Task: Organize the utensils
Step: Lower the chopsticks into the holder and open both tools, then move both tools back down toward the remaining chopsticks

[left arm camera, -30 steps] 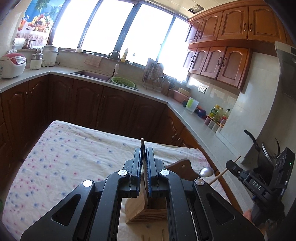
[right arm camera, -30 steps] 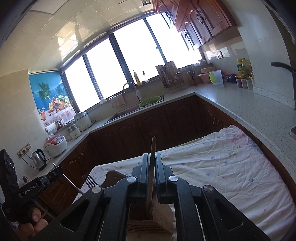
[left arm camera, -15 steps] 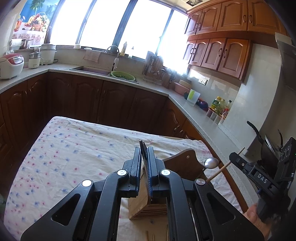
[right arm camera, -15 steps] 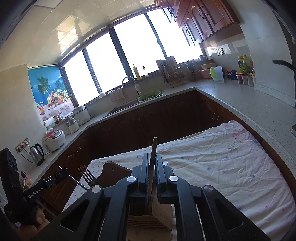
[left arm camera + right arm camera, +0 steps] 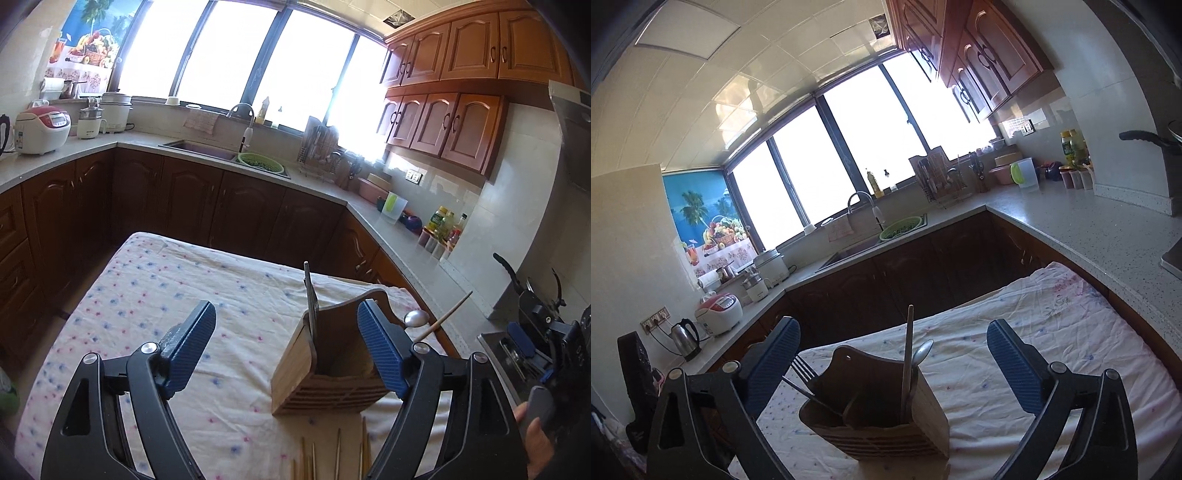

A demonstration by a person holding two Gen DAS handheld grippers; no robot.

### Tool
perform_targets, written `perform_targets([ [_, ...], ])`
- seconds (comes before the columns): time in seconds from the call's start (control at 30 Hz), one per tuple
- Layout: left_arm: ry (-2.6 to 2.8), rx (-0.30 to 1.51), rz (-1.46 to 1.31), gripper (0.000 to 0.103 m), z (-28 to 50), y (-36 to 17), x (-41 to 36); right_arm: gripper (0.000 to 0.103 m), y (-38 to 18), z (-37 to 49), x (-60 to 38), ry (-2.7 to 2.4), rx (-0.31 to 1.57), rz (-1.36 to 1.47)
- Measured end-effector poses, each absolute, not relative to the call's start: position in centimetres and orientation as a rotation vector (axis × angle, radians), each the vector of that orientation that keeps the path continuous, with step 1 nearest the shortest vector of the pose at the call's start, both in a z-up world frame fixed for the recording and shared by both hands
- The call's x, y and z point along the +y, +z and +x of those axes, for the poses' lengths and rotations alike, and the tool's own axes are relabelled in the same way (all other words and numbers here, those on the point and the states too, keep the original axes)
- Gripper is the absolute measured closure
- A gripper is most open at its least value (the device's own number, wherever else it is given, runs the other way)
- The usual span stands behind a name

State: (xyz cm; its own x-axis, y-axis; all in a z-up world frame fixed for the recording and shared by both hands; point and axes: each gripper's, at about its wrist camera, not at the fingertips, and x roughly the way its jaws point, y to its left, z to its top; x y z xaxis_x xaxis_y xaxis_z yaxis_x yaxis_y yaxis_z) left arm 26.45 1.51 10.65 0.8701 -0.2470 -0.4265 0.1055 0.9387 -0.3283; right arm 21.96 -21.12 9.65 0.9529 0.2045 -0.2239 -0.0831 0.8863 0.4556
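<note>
A wooden utensil holder (image 5: 325, 369) (image 5: 882, 421) stands on the flowered tablecloth (image 5: 155, 295). My left gripper (image 5: 286, 332) is opening. A metal fork (image 5: 309, 295) stands in the holder between its blue pads, which do not touch it. My right gripper (image 5: 894, 350) is also opening wide. A wooden chopstick (image 5: 908, 354) stands free between its pads, in the right compartment beside a spoon (image 5: 922, 352). The fork (image 5: 804, 371) leans in the left compartment. Several loose chopsticks (image 5: 338, 454) lie on the cloth near me.
Dark cabinets and a pale L-shaped counter (image 5: 399, 236) ring the table. A sink (image 5: 199, 149), green colander (image 5: 260, 162), rice cooker (image 5: 42, 129), kettle (image 5: 685, 338) and bottles (image 5: 441, 229) sit on the counter. A person's hand (image 5: 535, 443) holds the other gripper at right.
Both grippers went from shut to wide open. The left let go of the fork and the right let go of the chopstick; both utensils now stand in the holder.
</note>
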Motion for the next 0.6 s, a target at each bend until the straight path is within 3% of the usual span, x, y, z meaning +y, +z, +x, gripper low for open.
perform_targets([
  [0.6, -0.19, 0.588, -0.261, 0.021, 17.5, 6.4, 1.8, 0.0, 5.3, 13.2, -19.9, 0.119, 0.38, 0.395],
])
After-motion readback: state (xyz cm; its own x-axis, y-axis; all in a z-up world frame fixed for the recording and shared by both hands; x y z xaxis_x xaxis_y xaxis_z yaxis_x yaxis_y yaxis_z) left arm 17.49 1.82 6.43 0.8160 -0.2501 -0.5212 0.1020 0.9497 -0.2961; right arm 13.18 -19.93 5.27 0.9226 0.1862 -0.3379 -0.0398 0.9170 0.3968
